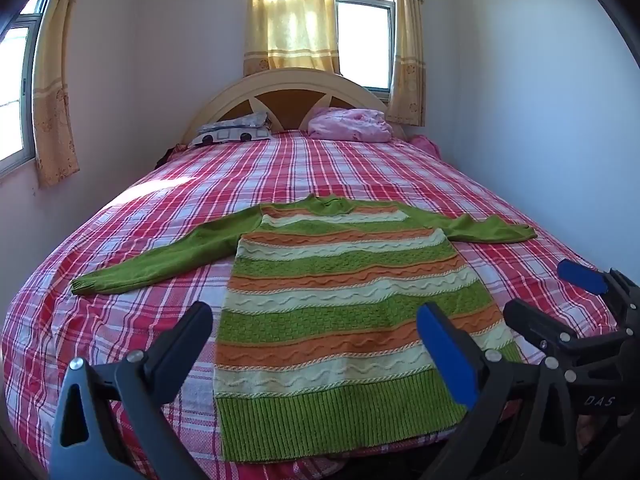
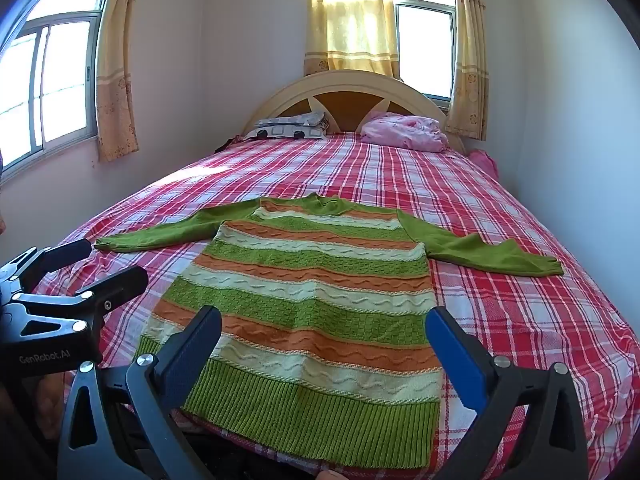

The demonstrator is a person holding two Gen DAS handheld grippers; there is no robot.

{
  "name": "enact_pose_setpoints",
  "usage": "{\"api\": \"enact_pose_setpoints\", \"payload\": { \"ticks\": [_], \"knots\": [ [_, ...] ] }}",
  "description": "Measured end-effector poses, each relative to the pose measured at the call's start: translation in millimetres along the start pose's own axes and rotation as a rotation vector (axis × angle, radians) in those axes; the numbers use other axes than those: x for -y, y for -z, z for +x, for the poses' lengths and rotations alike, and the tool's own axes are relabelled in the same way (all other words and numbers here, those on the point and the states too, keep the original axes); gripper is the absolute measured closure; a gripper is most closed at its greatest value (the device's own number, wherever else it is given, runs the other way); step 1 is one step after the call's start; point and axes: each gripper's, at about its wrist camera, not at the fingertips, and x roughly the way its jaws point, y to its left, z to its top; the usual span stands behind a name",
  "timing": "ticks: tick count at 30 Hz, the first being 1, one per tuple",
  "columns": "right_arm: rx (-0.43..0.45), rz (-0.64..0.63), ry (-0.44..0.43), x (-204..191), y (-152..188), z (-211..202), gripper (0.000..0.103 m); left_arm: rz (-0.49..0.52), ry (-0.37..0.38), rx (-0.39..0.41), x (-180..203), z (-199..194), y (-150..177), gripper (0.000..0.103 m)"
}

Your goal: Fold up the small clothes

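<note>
Both tongs gape wide and hold nothing: left tongs (image 1: 316, 332) hover above the hem end of the garment, right tongs (image 2: 324, 340) likewise, each angled down toward the bed. Right tongs also show in the left wrist view at 3 o'clock, with the left ones in the right wrist view at 9 o'clock, so the two sit just beside each other. Task item: a knitted sweater with green, orange and cream horizontal stripes and plain green sleeves (image 1: 344, 292), lying flat on the bed with the red-and-white plaid sheet (image 1: 120, 280). Ribbed green hem nearest the cameras at 6 o'clock, collar toward 12 o'clock, sleeves spread out to about 9 and 3 o'clock. No fold made yet, by the look of it. Patterned pillow (image 1: 232, 130) and pink bundle of bedding (image 1: 352, 124) lie well apart at the headboard, clear of the work. Risks, as judged: thick knit may bunch, so a pinch could catch only the top layer and leave the fold uneven; the sheet might be nipped along with the hem and dragged; the hem sits close to the bed edge, so a careless pull could slide the sweater off.
</note>
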Motion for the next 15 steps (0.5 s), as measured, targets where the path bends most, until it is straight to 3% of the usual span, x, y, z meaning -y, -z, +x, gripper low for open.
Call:
{"api": "enact_pose_setpoints", "payload": {
  "ticks": [15],
  "knots": [
    [0.0, 0.0, 0.0, -0.3, 0.4, 0.5, 0.001, -0.001, -0.002, 0.001, -2.0, 0.2, -1.9, 0.0]
  ]
}}
